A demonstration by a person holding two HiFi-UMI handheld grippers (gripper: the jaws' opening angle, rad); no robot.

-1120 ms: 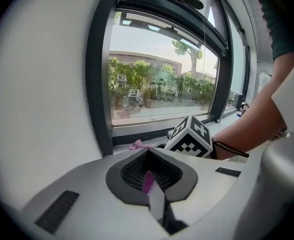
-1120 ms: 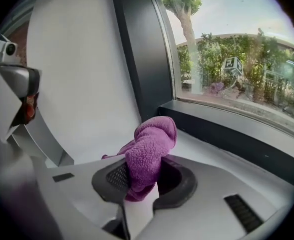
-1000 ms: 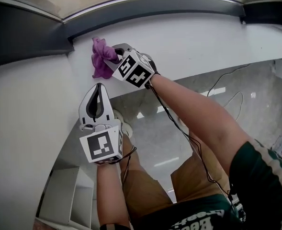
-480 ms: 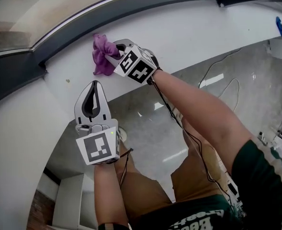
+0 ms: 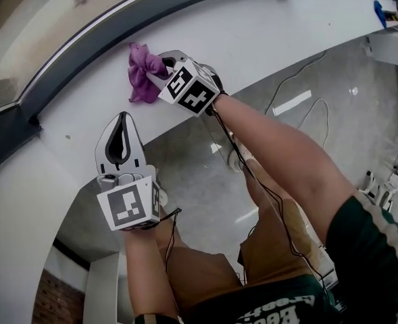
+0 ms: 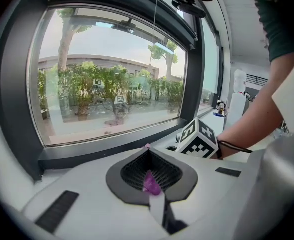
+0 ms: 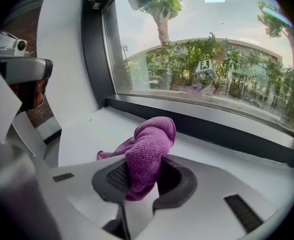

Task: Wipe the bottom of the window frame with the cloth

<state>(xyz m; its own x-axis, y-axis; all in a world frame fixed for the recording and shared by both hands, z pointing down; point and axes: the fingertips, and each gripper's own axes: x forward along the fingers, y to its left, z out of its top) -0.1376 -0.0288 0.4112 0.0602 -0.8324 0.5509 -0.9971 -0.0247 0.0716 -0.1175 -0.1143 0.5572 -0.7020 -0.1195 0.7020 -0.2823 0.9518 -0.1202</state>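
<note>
A purple cloth (image 5: 141, 69) is bunched on the white sill (image 5: 253, 39), just below the dark bottom rail of the window frame (image 5: 84, 52). My right gripper (image 5: 159, 71) is shut on it. In the right gripper view the cloth (image 7: 149, 149) sticks up from between the jaws, and the dark rail (image 7: 221, 131) runs a little beyond it. My left gripper (image 5: 122, 115) hovers over the sill's front edge, nearer me and left of the cloth, shut with nothing in it. From the left gripper view, the cloth (image 6: 150, 182) shows only as a scrap behind the closed jaws.
The sill curves away to the left and right. Below its edge lies a glossy floor with loose cables (image 5: 300, 106). A blue object (image 5: 379, 9) sits at the sill's far right end. White shelving (image 5: 101, 282) stands at the lower left.
The right gripper and cloth have slid right along the sill, away from the frame joint at the left. The left gripper has followed beside them.
</note>
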